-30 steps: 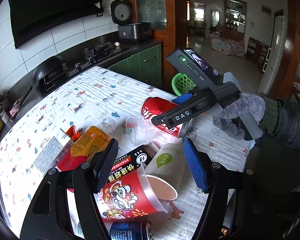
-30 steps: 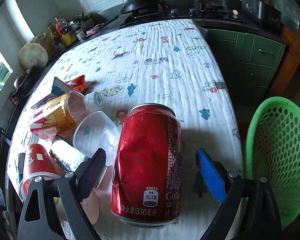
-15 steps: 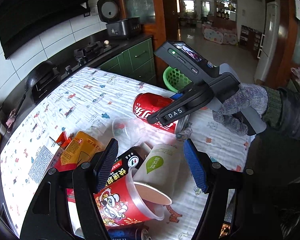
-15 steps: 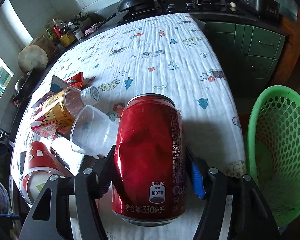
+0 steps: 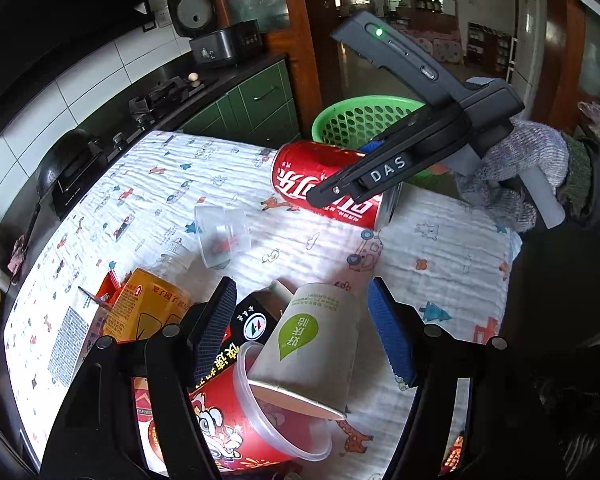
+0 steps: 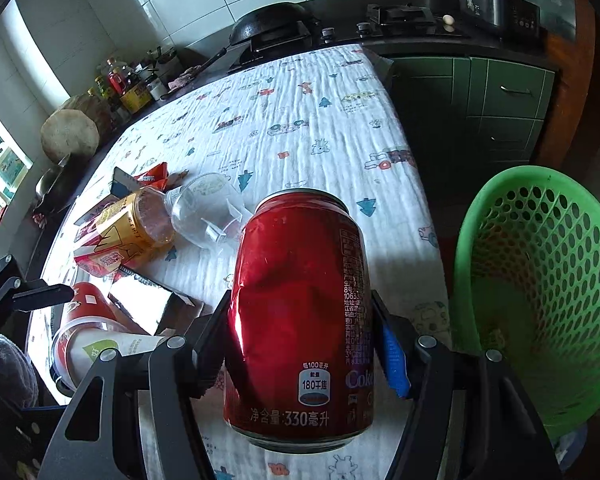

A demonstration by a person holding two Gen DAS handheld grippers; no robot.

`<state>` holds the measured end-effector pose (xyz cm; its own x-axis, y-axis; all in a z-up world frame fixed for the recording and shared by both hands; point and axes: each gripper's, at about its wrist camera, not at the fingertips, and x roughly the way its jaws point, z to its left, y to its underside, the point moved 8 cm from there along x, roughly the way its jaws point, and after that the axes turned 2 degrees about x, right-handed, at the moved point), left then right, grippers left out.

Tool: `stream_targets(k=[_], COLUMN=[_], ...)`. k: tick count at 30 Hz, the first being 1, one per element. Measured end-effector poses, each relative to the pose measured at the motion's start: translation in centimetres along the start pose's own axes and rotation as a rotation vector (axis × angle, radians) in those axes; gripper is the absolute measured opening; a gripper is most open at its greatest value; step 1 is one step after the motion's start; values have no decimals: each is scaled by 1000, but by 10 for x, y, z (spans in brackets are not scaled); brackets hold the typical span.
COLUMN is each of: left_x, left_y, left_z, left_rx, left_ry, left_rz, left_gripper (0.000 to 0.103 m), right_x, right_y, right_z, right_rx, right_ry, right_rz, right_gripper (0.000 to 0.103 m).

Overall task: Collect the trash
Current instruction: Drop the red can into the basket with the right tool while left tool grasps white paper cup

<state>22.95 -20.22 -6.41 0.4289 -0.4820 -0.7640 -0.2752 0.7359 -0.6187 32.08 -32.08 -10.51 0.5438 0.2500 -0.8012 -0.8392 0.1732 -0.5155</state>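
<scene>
my right claw (image 6: pixel 300 344) is clenched on one dented red cola can (image 6: pixel 300 312), both pads pressed to its sides, and the can hangs clear of the surface (image 6: pixel 300 120), near its edge and just beside the green basket (image 6: pixel 540 280). there is one basket, perforated all round; what i can see of its inside looks bare, though the bottom is partly out of sight, so i cannot be sure. in the left wrist view the same can (image 5: pixel 324 184) sits crosswise in the right claw (image 5: pixel 374 160), in front of the basket (image 5: pixel 364 120).

my left claw (image 5: pixel 300 328) is released, its pads standing apart on either side of a white paper cup (image 5: pixel 316 344) with a green leaf mark, not touching it. that cup lies on its side with its mouth tucked into a red printed tub (image 5: pixel 236 420) with a clear rim: one container nested in another. beside them i count one black carton (image 5: pixel 248 324), one yellow-labelled bottle (image 5: pixel 148 308) lying down, one clear plastic cup (image 5: pixel 222 236) on its side and empty, and one small red wrapper (image 5: pixel 108 292).
</scene>
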Motion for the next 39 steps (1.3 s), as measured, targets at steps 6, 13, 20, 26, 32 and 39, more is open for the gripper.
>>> stream_targets(k=[6, 13, 20, 26, 32, 39], left_x=[9, 13, 24, 31, 35, 38], left_y=[4, 14, 21, 23, 26, 25], left_z=[-1, -12, -11, -14, -22, -24], left_rx=[26, 85, 133, 168, 209, 204], left_ry=[8, 45, 31, 21, 20, 27], left_rz=[36, 79, 140, 166, 188, 188], left_gripper=[68, 68, 68, 68, 64, 56], right_x=[-17, -33, -41, -44, -48, -50], right_y=[0, 5, 6, 7, 7, 7], right_z=[-9, -20, -39, -57, -77, -112], right_rx=[8, 14, 41, 64, 95, 145], right_ry=[-5, 2, 24, 46, 72, 121], right_rz=[-27, -47, -59, -61, -64, -66], right_gripper=[62, 62, 62, 62, 62, 62])
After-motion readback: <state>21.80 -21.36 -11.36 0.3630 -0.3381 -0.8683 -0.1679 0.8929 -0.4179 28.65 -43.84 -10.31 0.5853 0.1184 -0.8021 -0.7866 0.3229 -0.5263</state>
